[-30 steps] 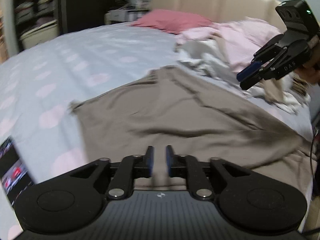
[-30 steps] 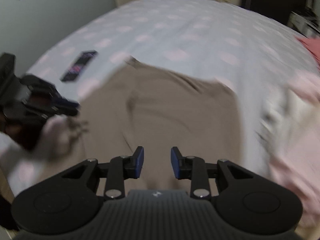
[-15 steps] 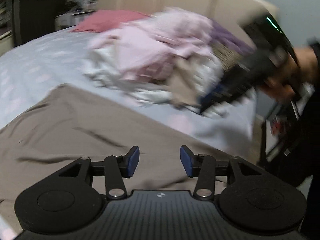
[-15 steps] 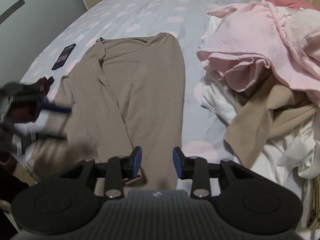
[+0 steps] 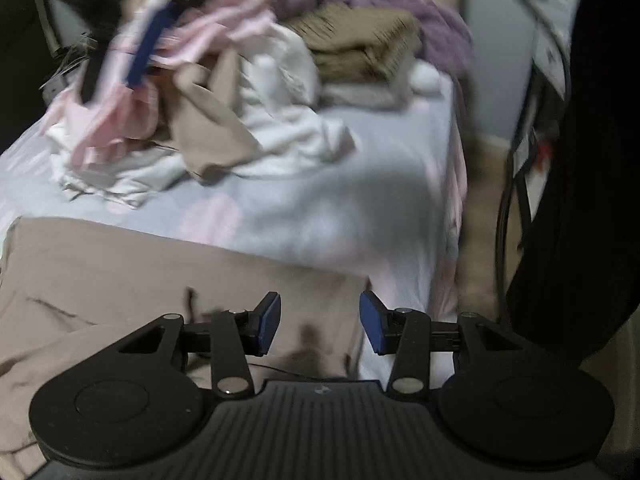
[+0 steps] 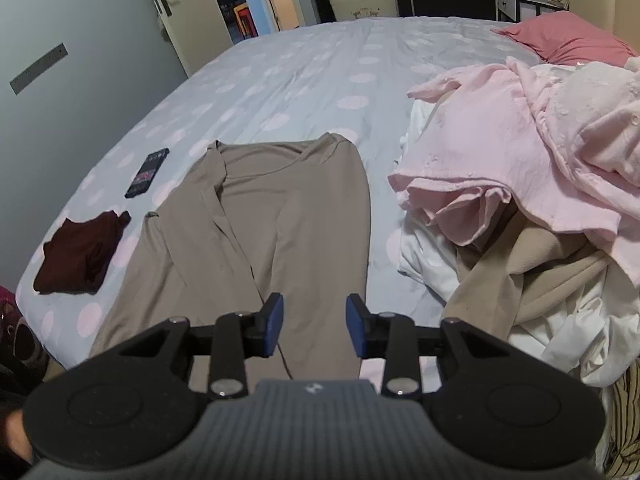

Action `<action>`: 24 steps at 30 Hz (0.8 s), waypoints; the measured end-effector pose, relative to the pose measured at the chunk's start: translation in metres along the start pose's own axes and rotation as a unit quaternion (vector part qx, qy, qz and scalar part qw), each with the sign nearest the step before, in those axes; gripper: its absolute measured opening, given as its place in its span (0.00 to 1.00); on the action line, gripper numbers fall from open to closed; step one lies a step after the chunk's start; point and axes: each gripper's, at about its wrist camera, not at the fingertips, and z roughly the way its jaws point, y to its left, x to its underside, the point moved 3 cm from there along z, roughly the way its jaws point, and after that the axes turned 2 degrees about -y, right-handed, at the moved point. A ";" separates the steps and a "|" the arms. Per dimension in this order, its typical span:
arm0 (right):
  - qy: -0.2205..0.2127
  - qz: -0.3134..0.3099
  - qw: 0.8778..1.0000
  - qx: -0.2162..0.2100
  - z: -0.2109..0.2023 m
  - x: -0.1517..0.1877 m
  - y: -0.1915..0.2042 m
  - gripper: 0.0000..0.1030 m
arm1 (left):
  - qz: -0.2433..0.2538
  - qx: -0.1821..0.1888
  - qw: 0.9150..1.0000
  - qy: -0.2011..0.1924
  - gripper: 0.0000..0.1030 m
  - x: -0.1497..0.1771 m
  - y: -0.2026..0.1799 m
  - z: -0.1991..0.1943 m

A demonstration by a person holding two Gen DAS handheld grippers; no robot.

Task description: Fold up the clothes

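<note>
**Both grippers empty above a taupe garment spread on a bed**

Right wrist view: the taupe garment (image 6: 272, 232) lies flat on the bed (image 6: 304, 72), neckline toward the far side, one front panel folded over along a diagonal edge. The bed carries a pale blue cover with pink dots. The right gripper (image 6: 314, 330) hangs over the near hem of the garment; its blue-padded fingers (image 6: 274, 326) are spread apart with nothing between them. To the left of the garment lie a dark maroon garment (image 6: 82, 254) and, farther back, a phone (image 6: 147, 173), each apart from the taupe cloth. To the right sits a heap of unfolded laundry (image 6: 532, 184): a pink shirt on top, white and beige cloth beneath. A red pillow (image 6: 568, 40) rests at the head of the bed, and an open door (image 6: 236, 4) shows beyond the far edge.

Left wrist view (blurred by motion): the left gripper (image 5: 319, 328) is above a corner of the same taupe garment (image 5: 160, 276), near the bed's edge. Its fingers (image 5: 267, 322) are likewise spread wide and hold nothing. Beyond lies the laundry heap (image 5: 224, 120), with a stack of folded beige cloth (image 5: 360, 48) and purple fabric behind it. A smeared dark-and-blue shape at the upper left may be the other gripper; this cannot be told for certain.
</note>
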 end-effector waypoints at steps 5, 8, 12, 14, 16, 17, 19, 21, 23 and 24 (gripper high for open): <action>-0.013 0.010 1.000 -0.007 -0.009 -0.002 -0.002 0.37 | 0.045 0.000 0.998 0.036 0.25 0.011 -0.022 0.027; -0.017 0.014 1.000 -0.011 -0.011 -0.003 -0.003 0.37 | 0.050 0.001 0.998 0.048 0.20 0.011 -0.024 0.037; -0.020 0.017 1.000 -0.013 -0.013 -0.005 -0.004 0.37 | 0.050 0.005 0.998 0.048 0.01 0.002 -0.022 0.033; -0.026 0.020 0.999 -0.014 -0.016 -0.008 -0.005 0.37 | 0.012 0.019 0.999 0.030 0.01 -0.009 -0.012 0.024; -0.038 0.027 0.999 -0.017 -0.023 -0.013 -0.008 0.37 | -0.037 0.032 0.999 0.002 0.01 -0.023 0.006 0.009; -0.045 0.031 0.998 -0.019 -0.027 -0.015 -0.009 0.37 | -0.057 0.036 0.998 -0.012 0.01 -0.031 0.015 0.001; -0.058 0.039 0.997 -0.022 -0.034 -0.020 -0.012 0.37 | -0.095 0.040 0.994 -0.042 0.01 -0.047 0.038 -0.022; -0.072 0.048 0.996 -0.023 -0.041 -0.023 -0.016 0.38 | -0.128 0.042 0.988 -0.072 0.01 -0.062 0.062 -0.048; -0.083 0.055 0.995 -0.022 -0.047 -0.027 -0.019 0.38 | -0.147 0.035 0.984 -0.099 0.01 -0.075 0.085 -0.077; -0.087 0.057 0.994 -0.021 -0.049 -0.029 -0.021 0.38 | -0.154 0.028 0.981 -0.112 0.01 -0.080 0.097 -0.093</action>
